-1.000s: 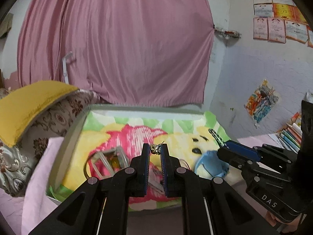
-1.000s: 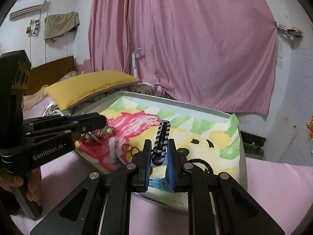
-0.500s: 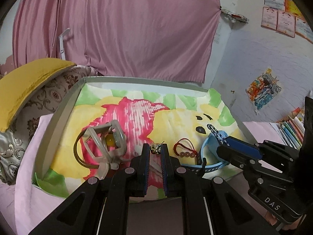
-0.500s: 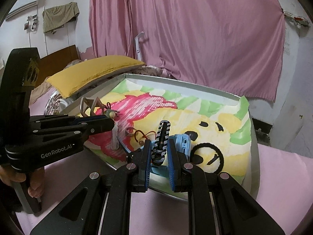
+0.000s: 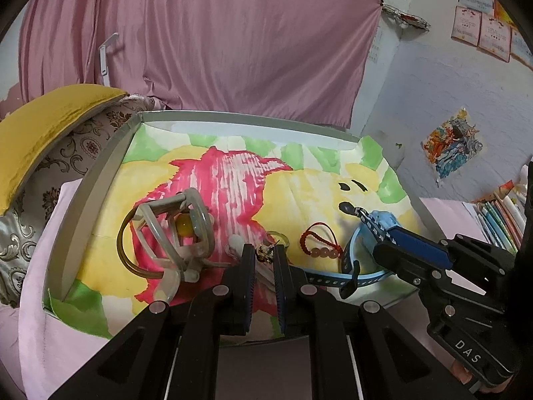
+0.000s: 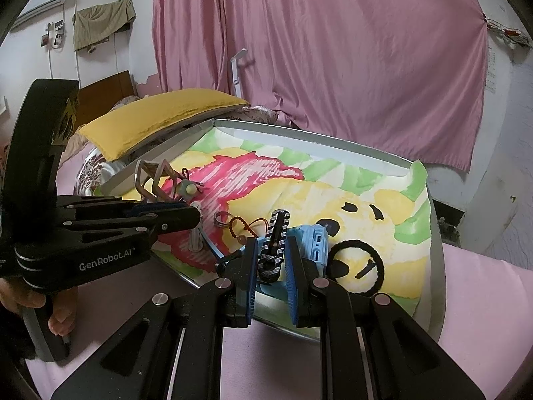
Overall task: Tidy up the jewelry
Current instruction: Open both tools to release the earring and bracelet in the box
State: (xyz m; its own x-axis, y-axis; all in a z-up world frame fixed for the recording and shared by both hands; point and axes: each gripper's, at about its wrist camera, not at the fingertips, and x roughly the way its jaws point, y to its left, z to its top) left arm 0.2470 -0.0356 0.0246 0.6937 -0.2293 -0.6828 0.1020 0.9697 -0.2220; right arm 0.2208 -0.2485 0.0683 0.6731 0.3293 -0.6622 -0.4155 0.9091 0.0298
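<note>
My left gripper (image 5: 265, 254) is shut on a small gold-and-dark charm (image 5: 264, 252), low over the near edge of a grey tray (image 5: 100, 166) lined with a cartoon print. My right gripper (image 6: 270, 250) is shut on a black-and-white braided bracelet (image 6: 273, 243) that sticks up between its fingers; it also shows in the left wrist view (image 5: 371, 225). In the tray lie a clear jewelry stand (image 5: 173, 230), a red bead cord (image 5: 318, 241), a ring (image 5: 276, 236), a blue watch (image 6: 313, 238) and a black hair tie (image 6: 358, 268).
A yellow pillow (image 5: 43, 126) on a patterned cushion lies left of the tray. A pink curtain (image 5: 206, 40) hangs behind. Pink bedding (image 6: 483, 316) surrounds the tray. Books (image 5: 503, 213) are stacked at the right by the wall.
Both grippers have come down and forward toward the tray's near edge, each still holding its item. More of the tray's contents have come into view.
</note>
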